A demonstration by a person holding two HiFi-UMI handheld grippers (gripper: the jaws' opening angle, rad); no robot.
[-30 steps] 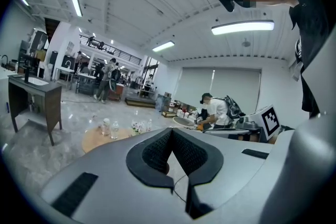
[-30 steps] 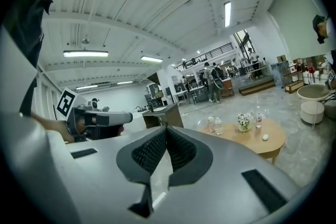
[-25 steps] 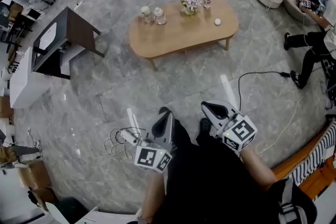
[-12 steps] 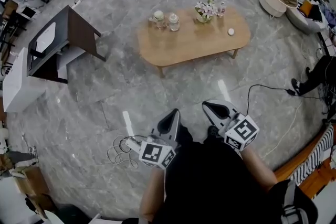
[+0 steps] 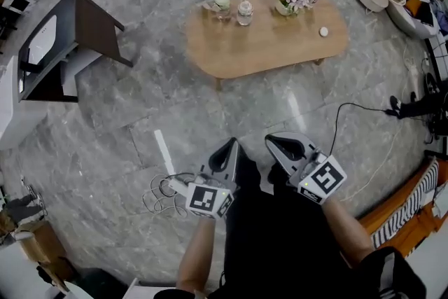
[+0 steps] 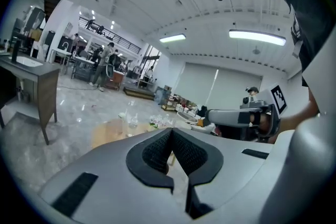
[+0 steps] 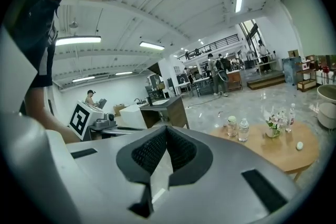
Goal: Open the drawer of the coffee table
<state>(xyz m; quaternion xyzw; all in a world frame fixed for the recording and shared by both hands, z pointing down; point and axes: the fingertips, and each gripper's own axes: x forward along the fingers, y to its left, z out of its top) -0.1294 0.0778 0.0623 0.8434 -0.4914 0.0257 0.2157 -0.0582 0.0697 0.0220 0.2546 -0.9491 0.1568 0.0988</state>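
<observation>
Head view: the coffee table (image 5: 266, 45) sits upper centre of frame, well apart from me across bare marble floor (image 5: 140, 115). I can't spot the drawer from here; only the oval tabletop shows, w/ two jars (image 5: 232, 7), a flower vase (image 5: 290, 0) and a small white ball (image 5: 323, 31) on it. The left hand-held gripper (image 5: 229, 145) and right hand-held gripper (image 5: 275, 143) are both low centre, side by side near my body, tips aimed toward the table. I read that as a carry pose for the approach, since nothing is in reach yet. A coiled cable (image 5: 162, 192) lies on the floor just left of the left one, which is a trip risk.

Left gripper view: jaws are pressed together, pads meeting, nothing between them. They're probably kept closed because there's nothing to grab till I reach the drawer front. The table shows small at centre left beyond the jaws; the other gripper is at right.

Right gripper view: same here, jaws closed on nothing. The table is at right of frame, and its near edge shows no handle I can make out. I'd guess the drawer faces another side or sits under the top.
</observation>
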